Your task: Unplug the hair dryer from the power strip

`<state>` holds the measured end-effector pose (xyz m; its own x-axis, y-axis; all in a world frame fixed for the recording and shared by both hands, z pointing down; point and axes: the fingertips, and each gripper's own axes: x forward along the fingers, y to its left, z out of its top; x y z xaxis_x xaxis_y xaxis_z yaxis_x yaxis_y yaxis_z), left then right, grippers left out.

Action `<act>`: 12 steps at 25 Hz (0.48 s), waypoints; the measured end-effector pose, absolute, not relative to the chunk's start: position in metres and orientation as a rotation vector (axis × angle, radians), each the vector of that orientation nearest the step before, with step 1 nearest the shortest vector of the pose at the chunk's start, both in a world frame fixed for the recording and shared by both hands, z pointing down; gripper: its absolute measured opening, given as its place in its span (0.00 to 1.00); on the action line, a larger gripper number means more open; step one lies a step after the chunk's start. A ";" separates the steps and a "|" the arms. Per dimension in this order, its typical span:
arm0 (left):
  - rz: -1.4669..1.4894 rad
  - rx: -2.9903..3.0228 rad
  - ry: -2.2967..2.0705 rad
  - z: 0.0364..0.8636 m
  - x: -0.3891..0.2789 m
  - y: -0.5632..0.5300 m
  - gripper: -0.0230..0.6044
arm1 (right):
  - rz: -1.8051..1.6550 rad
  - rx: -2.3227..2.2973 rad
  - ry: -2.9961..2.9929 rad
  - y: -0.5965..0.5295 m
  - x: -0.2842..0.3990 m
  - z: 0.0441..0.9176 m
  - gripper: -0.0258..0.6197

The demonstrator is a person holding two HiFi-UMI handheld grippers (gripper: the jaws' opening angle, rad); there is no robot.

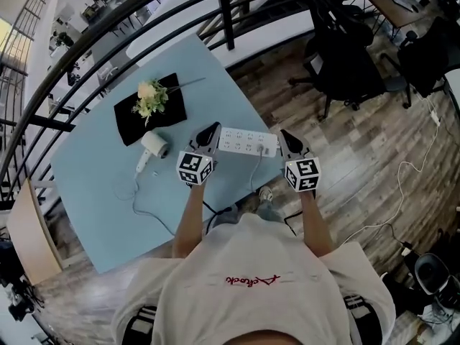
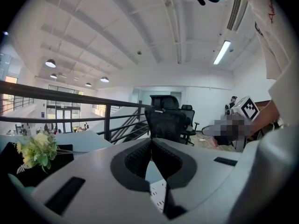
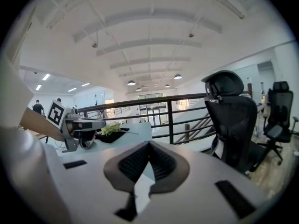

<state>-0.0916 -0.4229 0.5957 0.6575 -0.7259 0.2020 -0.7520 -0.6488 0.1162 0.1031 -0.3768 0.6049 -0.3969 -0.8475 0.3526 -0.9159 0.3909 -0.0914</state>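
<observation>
White power strip (image 1: 248,142) between left gripper (image 1: 215,129), right gripper (image 1: 283,133) — fingers (image 2: 138,159) together, tilted down.

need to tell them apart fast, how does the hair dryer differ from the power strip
The power strip is a long flat bar with rows of sockets; the hair dryer is a stubby round barrel with a handle. The power strip lies between the left tongs and right tongs; the hair dryer lies left of them, by a black mat. Both are white and rest on the light blue table.
</observation>
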 end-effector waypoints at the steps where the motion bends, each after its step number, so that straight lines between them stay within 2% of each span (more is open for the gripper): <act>1: 0.210 2.680 -1.202 0.600 -0.090 -0.422 0.05 | 0.410 1.554 -2.401 -0.375 0.103 0.609 0.07; 12: 0.297 2.636 -1.150 0.651 -0.077 -0.415 0.05 | 0.524 1.492 -2.382 -0.356 0.092 0.653 0.07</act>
